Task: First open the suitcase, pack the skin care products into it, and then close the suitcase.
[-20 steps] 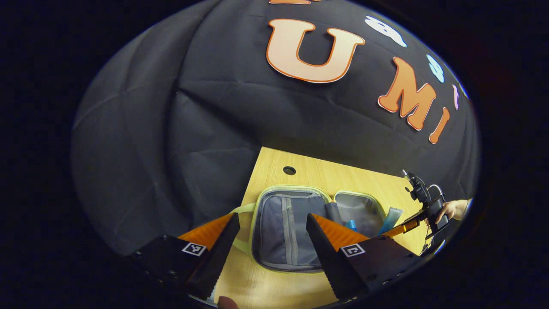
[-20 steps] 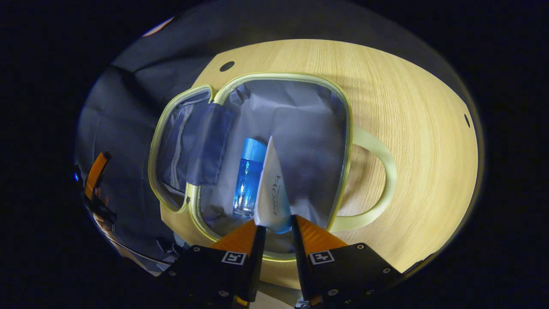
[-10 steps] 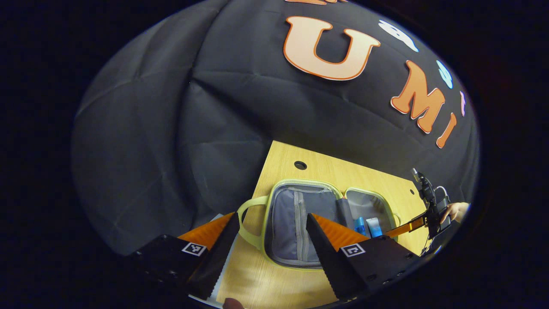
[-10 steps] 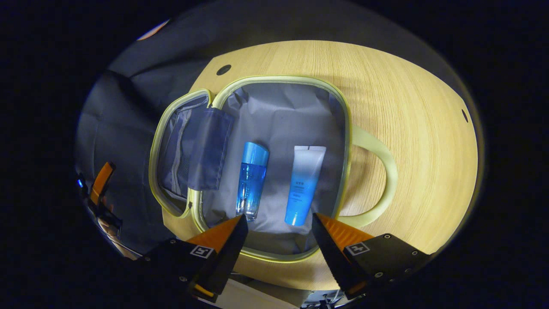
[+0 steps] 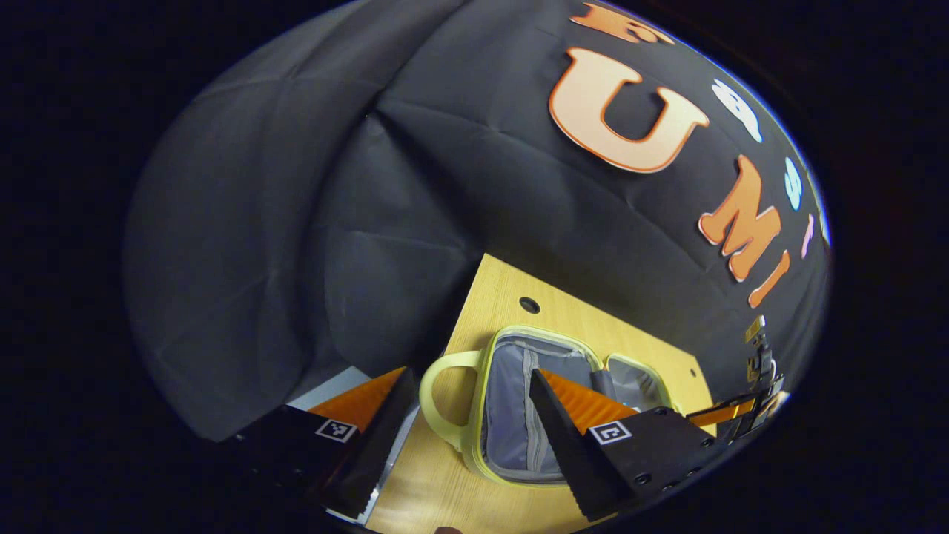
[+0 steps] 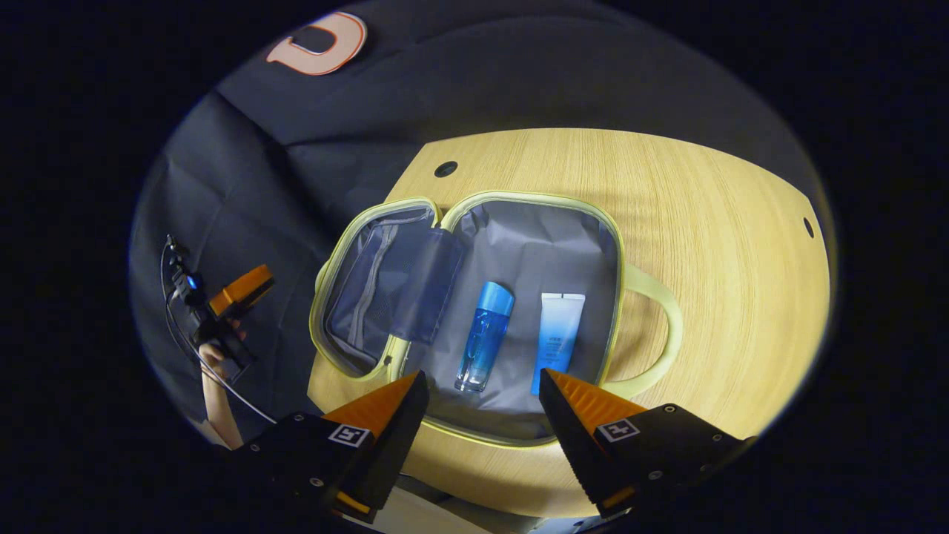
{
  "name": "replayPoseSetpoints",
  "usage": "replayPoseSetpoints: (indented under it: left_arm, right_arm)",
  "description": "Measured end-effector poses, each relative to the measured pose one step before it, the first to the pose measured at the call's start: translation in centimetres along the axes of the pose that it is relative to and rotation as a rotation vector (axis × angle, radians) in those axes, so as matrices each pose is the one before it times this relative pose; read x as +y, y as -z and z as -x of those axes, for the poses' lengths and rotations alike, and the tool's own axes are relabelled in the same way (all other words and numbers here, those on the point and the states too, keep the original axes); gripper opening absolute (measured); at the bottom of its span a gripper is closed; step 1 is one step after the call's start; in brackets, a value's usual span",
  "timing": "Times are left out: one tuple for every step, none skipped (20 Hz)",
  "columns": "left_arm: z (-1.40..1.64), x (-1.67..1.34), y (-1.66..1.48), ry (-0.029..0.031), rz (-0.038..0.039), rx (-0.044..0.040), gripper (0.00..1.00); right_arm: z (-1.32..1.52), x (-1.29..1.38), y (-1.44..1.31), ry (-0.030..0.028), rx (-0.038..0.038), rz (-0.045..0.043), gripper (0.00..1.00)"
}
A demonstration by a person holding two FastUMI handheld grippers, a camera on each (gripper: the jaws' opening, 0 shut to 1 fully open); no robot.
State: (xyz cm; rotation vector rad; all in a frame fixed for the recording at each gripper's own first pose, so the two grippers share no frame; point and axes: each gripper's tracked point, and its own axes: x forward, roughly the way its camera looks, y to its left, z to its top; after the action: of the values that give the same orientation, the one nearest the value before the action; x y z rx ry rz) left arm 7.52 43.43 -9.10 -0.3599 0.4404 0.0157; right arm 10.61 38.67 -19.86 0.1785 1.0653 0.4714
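A blue bottle [image 6: 483, 336] and tube [image 6: 557, 341] are seen lying packed in the open suitcase [image 6: 519, 204] just ahead of the spread, empty right gripper [image 6: 482, 397]; closing the lid is judged next.

Matt grey cloth lines the suitcase [image 6: 519, 245]; glossy clear bottle [image 6: 483, 335]; wood-grain table [image 6: 712, 222].

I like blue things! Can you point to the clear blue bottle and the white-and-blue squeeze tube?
clear blue bottle [image 6: 483, 337], right gripper view, middle of its body.
white-and-blue squeeze tube [image 6: 558, 343], right gripper view, middle of its body.
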Motion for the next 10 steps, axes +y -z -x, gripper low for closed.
replayPoseSetpoints:
  left_arm:
    - [-0.783, 0.566, 0.605, 0.01732, 0.03421, 0.01265, 0.97]
    - [-0.773, 0.624, 0.385, 0.01220, 0.04271, 0.00910, 0.98]
    - [-0.849, 0.798, 0.356, 0.01470, 0.04407, 0.00639, 0.98]
    - [-0.949, 0.461, 0.374, 0.01626, 0.04362, 0.00330, 0.98]
    - [-0.900, 0.680, 0.581, 0.01196, 0.04025, 0.00541, 0.97]
    - [-1.038, 0.862, 0.496, -0.00588, 0.04245, 0.00205, 0.97]
    - [-0.798, 0.905, 0.438, -0.00385, 0.04362, 0.00874, 0.97]
    - [-0.711, 0.306, 0.253, 0.00565, 0.04459, 0.00493, 0.97]
    - [-0.575, 0.268, 0.146, 0.01613, 0.03814, 0.00045, 0.98]
    - [-0.724, 0.269, 0.081, 0.01182, 0.03154, -0.00633, 0.98]
  right_arm:
    - [0.211, 0.107, 0.230, -0.00112, -0.00317, 0.00848, 0.96]
    - [0.432, 0.352, 0.253, -0.00874, -0.00365, -0.00687, 0.96]
    - [0.338, 0.422, 0.219, -0.01627, -0.00233, -0.02134, 0.95]
    - [0.358, 0.493, 0.214, -0.01648, -0.00393, -0.02823, 0.96]
    - [0.364, 0.263, -0.019, -0.01326, -0.00513, -0.02672, 0.96]
    - [0.354, 0.147, 0.165, -0.00228, -0.00207, -0.02217, 0.95]
    - [0.383, 0.193, 0.053, -0.00457, -0.00592, -0.01060, 0.96]
    - [0.510, 0.029, -0.059, 0.00566, -0.00848, -0.00358, 0.96]
    - [0.451, 0.039, 0.034, 0.00038, -0.00453, -0.00114, 0.96]
    - [0.453, 0.114, 0.012, -0.00010, -0.00563, -0.00607, 0.96]
